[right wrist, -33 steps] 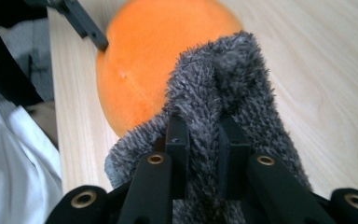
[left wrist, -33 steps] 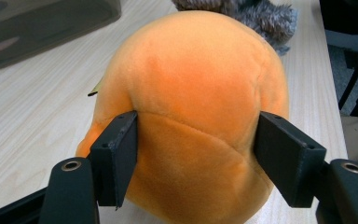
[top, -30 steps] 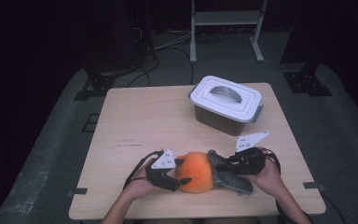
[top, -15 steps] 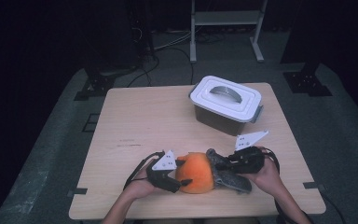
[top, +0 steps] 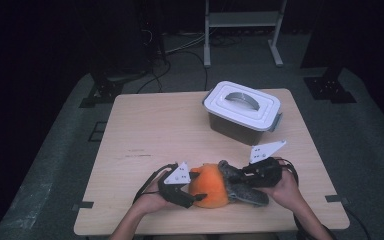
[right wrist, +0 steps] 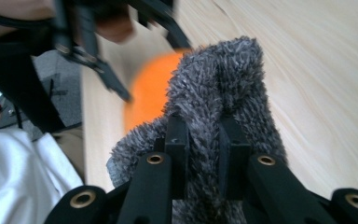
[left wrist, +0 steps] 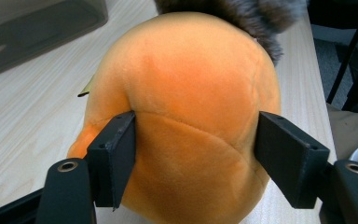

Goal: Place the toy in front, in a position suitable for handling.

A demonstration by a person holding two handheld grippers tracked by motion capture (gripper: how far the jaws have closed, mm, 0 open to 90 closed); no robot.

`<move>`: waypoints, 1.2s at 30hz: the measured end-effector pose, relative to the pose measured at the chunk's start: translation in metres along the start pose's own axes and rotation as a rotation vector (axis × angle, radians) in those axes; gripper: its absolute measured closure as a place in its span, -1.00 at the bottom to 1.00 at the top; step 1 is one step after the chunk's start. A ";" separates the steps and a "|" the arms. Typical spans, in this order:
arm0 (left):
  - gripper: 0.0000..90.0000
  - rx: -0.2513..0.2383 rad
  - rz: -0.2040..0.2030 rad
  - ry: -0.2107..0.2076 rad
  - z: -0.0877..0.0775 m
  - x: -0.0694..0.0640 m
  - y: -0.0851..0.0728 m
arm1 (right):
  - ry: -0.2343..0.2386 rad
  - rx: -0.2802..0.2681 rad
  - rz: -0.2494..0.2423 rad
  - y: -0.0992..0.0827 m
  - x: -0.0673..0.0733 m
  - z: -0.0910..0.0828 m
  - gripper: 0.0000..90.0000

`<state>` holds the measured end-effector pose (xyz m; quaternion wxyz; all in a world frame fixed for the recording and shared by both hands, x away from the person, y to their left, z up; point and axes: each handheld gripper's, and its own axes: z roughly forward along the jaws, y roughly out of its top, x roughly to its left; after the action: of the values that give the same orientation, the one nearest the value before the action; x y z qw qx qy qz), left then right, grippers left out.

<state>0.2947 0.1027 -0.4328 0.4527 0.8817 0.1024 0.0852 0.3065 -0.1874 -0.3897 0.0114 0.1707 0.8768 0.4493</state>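
The plush toy [top: 223,186], an orange body with a grey furry part, lies near the table's [top: 145,130] front edge, its long axis running across between my two hands. My left gripper [top: 192,192] has its pads against the orange end, its jaws having just eased slightly apart; my right gripper [top: 237,177] pinches the grey fur tight (a thin fold of it). The lidded plastic box [top: 242,111] stands well apart behind, out of the way.
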 end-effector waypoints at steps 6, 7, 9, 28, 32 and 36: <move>-0.51 -0.014 0.005 0.010 0.002 -0.001 0.002 | 0.030 0.059 -0.004 -0.006 -0.001 0.014 0.69; -0.59 -0.017 -0.006 0.014 0.001 0.001 0.003 | 0.025 0.070 -0.004 -0.007 -0.002 0.013 0.68; -0.61 -0.029 -0.036 0.017 0.001 0.005 0.005 | 0.026 0.070 -0.003 -0.008 -0.002 0.013 0.68; -0.35 -0.038 -0.029 0.030 -0.003 -0.002 0.018 | -0.020 0.079 -0.042 0.001 0.004 0.012 0.69; -0.61 -0.032 -0.084 0.021 0.001 0.003 0.017 | 0.008 0.089 -0.041 -0.002 0.003 0.011 0.69; -0.57 -0.008 -0.064 0.024 0.010 -0.001 0.013 | 0.015 0.100 -0.051 -0.003 0.002 0.012 0.68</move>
<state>0.2977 0.0874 -0.4278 0.4576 0.8750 0.1354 0.0816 0.3063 -0.1790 -0.3990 0.0078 0.1455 0.9022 0.4059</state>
